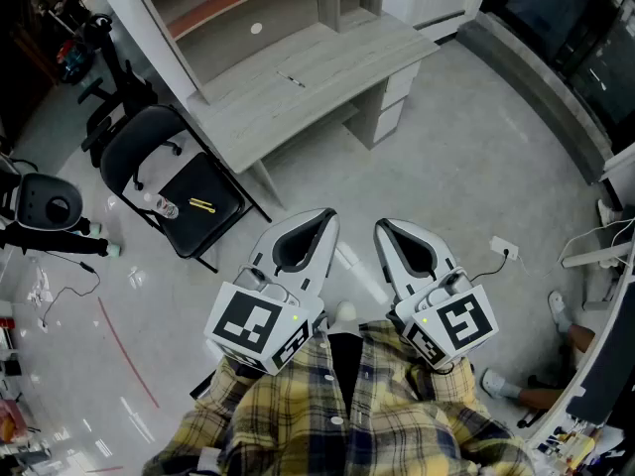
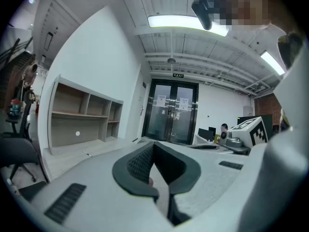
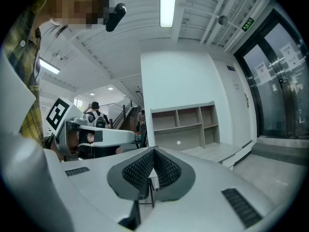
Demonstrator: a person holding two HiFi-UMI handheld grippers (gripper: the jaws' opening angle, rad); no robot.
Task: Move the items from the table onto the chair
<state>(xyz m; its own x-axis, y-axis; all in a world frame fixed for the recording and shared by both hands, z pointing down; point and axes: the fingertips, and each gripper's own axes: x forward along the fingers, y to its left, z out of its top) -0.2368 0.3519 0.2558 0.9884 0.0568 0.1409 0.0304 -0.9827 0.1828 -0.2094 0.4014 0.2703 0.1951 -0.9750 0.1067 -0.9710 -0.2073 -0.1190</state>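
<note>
In the head view a black folding chair [image 1: 134, 157] stands left of a pale wooden desk [image 1: 327, 72]. On its seat lie a clear plastic bottle [image 1: 164, 206] and a thin yellow item [image 1: 202, 204]. A small dark item [image 1: 292, 80] lies on the desk top. My left gripper [image 1: 327, 216] and right gripper [image 1: 382, 228] are held side by side close to my body, away from both desk and chair. Each has its jaws closed tip to tip with nothing between them, as the left gripper [image 2: 154, 146] and right gripper [image 3: 154, 152] views show.
A black office chair [image 1: 109, 92] stands behind the folding chair and another black seat [image 1: 45, 201] at far left. Cables and small debris [image 1: 60, 286] lie on the grey floor at left. A wall socket plate with a cord [image 1: 504, 249] lies at right. A person's foot [image 1: 501, 385] shows at lower right.
</note>
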